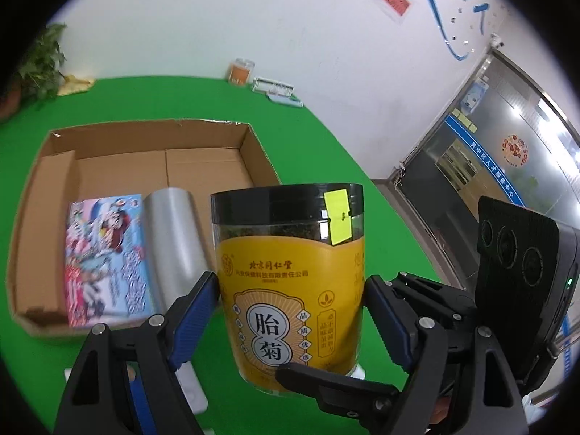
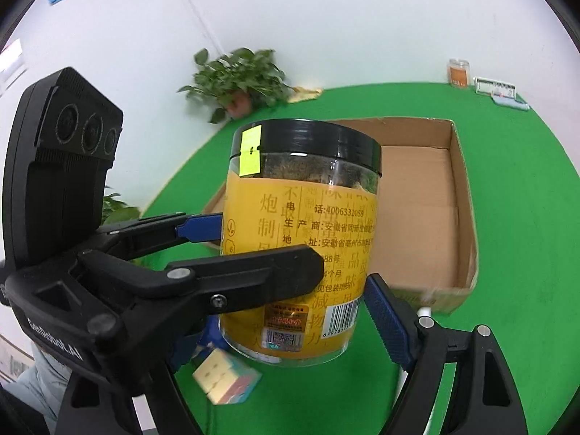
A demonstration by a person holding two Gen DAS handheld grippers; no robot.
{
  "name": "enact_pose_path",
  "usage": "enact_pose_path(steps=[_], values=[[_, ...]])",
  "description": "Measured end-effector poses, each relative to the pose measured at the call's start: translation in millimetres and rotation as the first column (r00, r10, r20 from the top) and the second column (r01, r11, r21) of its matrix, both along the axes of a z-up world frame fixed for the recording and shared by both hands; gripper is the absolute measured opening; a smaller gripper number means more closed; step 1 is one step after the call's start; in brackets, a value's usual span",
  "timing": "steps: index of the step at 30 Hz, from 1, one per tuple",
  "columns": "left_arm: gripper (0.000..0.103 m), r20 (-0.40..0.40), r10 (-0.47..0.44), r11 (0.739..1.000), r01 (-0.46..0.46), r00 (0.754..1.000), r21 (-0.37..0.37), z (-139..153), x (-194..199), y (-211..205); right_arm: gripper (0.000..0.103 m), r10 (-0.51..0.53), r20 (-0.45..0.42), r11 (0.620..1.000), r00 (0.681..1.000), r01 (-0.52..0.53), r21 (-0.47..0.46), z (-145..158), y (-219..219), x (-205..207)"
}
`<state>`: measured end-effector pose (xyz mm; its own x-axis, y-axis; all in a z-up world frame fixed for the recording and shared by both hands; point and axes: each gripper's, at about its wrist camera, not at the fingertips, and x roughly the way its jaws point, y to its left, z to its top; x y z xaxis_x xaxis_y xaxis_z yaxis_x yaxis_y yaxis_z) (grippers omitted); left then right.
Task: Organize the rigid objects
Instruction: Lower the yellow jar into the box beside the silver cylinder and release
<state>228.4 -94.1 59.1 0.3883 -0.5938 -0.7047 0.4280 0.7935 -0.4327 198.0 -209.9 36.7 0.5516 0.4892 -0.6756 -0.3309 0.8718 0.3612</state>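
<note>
A clear jar with a yellow label and black lid (image 1: 290,282) is held above the green table. My left gripper (image 1: 290,304) is shut on it, its blue pads pressing both sides. In the right wrist view the jar (image 2: 301,239) is crossed by the other gripper's black fingers. My right gripper (image 2: 290,322) is around the jar's lower part; its right pad stands slightly off the jar and the left pad is hidden. An open cardboard box (image 1: 250,148) behind holds a colourful flat box (image 1: 105,261) and a silver cylinder (image 1: 174,239).
A pastel puzzle cube (image 2: 224,380) lies on the green table (image 2: 525,217) under the jar. A potted plant (image 2: 239,83) stands at the table's far edge. An orange jar (image 1: 240,70) and small flat boxes (image 1: 277,90) sit by the wall. A white object (image 1: 192,384) lies below the left gripper.
</note>
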Motion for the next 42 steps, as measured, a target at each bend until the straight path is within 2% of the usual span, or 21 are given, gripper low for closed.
enact_pose_path(steps=[5, 10, 16, 19, 21, 27, 30, 31, 35, 38, 41, 42], values=[[0.081, -0.072, -0.005, 1.0, 0.005, 0.997, 0.002, -22.1, 42.1, -17.4, 0.081, 0.011, -0.08, 1.0, 0.997, -0.012, -0.01, -11.6, -21.9, 57.7], [0.081, -0.171, 0.008, 1.0, -0.008, 0.985, 0.002, -59.7, 71.8, -24.2, 0.08, 0.02, -0.163, 1.0, 0.986, -0.022, -0.013, -48.4, -36.6, 100.8], [0.081, -0.255, 0.039, 0.999, -0.032, 0.966, 0.031, -90.3, 98.8, -28.5, 0.08, 0.038, -0.223, 0.999, 0.974, -0.039, 0.001, -85.1, -47.2, 140.6], [0.081, -0.298, 0.04, 0.998, -0.026, 0.954, 0.05, -102.4, 103.1, -33.2, 0.08, 0.055, -0.253, 0.998, 0.966, -0.057, 0.001, -101.8, -50.7, 148.1], [0.081, -0.28, 0.033, 0.996, -0.01, 0.959, 0.085, -102.2, 97.9, -38.6, 0.08, 0.066, -0.28, 0.998, 0.958, -0.065, 0.014, -109.6, -53.5, 150.8], [0.081, -0.292, 0.05, 0.991, -0.011, 0.955, 0.134, -101.6, 93.6, -42.8, 0.081, 0.093, -0.344, 0.996, 0.934, -0.093, 0.014, -118.8, -51.3, 159.3], [0.077, -0.319, 0.06, 0.992, -0.022, 0.946, 0.124, -99.7, 96.3, -41.8, 0.08, 0.077, -0.382, 0.997, 0.921, -0.072, 0.028, -125.4, -51.7, 167.2], [0.077, -0.325, 0.061, 0.994, -0.026, 0.944, 0.111, -96.2, 98.0, -38.2, 0.08, 0.051, -0.385, 0.998, 0.922, -0.056, -0.001, -128.0, -51.7, 168.8], [0.077, -0.259, 0.092, 0.992, -0.064, 0.962, 0.112, -77.5, 87.9, -9.3, 0.081, -0.005, -0.399, 0.998, 0.917, -0.021, -0.061, -132.6, -43.5, 169.8], [0.078, -0.198, 0.095, 0.993, -0.078, 0.975, 0.089, -62.9, 65.1, 22.5, 0.081, -0.049, -0.404, 0.995, 0.913, 0.009, -0.102, -135.9, -35.0, 167.6], [0.078, -0.1, 0.148, 0.984, -0.136, 0.984, 0.115, -53.5, 38.5, 67.6, 0.085, -0.083, -0.411, 0.992, 0.908, 0.038, -0.117, -135.5, -25.9, 159.4], [0.078, -0.048, 0.174, 0.975, -0.165, 0.984, 0.147, -51.9, 29.6, 83.0, 0.088, -0.084, -0.422, 0.994, 0.903, 0.046, -0.099, -135.4, -25.2, 155.3]])
